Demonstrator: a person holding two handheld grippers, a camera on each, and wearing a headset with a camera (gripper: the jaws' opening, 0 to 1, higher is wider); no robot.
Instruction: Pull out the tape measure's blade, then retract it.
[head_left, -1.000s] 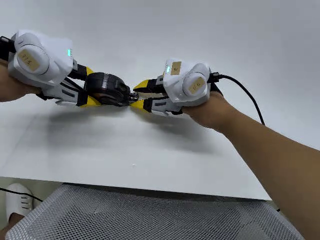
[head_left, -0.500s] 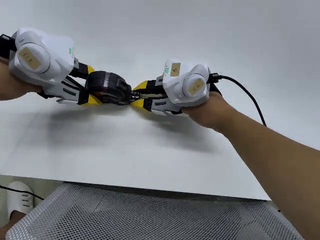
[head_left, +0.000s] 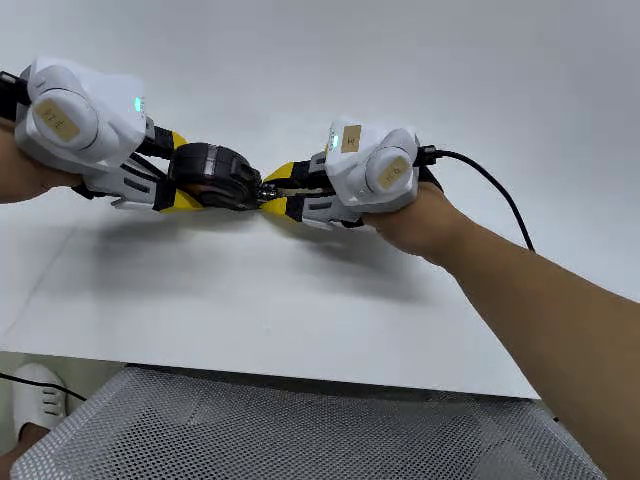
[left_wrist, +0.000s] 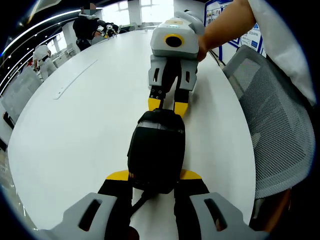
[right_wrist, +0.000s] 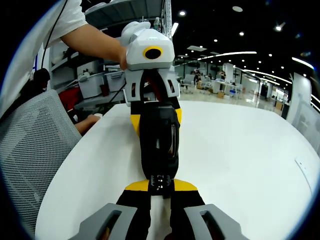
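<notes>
A black tape measure hangs just above the white table, with my left gripper shut on its body. The left gripper view has the case wedged between the yellow-tipped jaws of the left gripper. My right gripper meets the case's mouth from the right, jaws closed on the blade's metal hook. In the right gripper view the right gripper pinches that hook, and the case stands right behind it. No blade length is drawn out.
A grey mesh chair sits at the table's near edge. A black cable trails from the right gripper over the table. A white shoe is on the floor at the lower left. People stand far off.
The right gripper's jaws have narrowed onto the hook at the case's mouth. Both grippers and the tape measure have hardly moved otherwise.
</notes>
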